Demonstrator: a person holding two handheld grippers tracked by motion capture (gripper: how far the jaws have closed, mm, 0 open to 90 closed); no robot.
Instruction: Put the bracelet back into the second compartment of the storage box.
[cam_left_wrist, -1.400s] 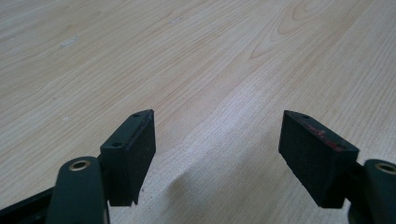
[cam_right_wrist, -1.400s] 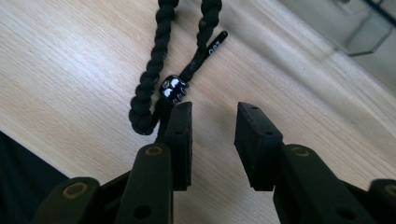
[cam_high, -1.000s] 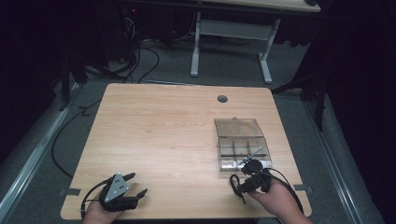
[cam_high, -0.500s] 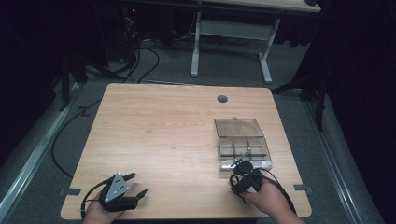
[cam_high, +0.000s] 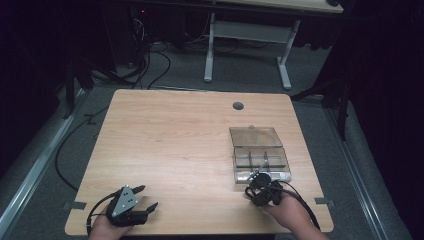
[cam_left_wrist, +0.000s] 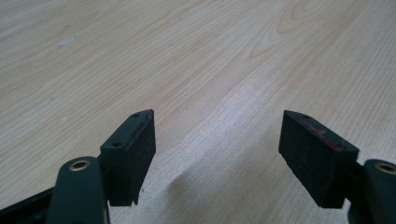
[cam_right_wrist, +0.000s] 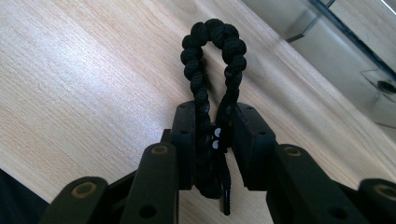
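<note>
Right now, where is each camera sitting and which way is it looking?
High view: above the person's side, looking forward and down on the table and clear box; both hands, left tool, right tool.
Left gripper view: on the left tool, looking along open jaws at bare wood.
Right gripper view: on the right tool, jaws shut on a black braided bracelet.
Shared: the wooden tabletop; high and right views share the box.

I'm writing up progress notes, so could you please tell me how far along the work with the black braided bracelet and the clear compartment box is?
Done: the right tongs are shut on the black braided bracelet, held above the table just short of the box. In hand: carrying it beside the clear compartment box, whose lid lies open. Left: probably placing or setting it down; which way it is travelling is unclear. The left tongs rest open, idle.
</note>
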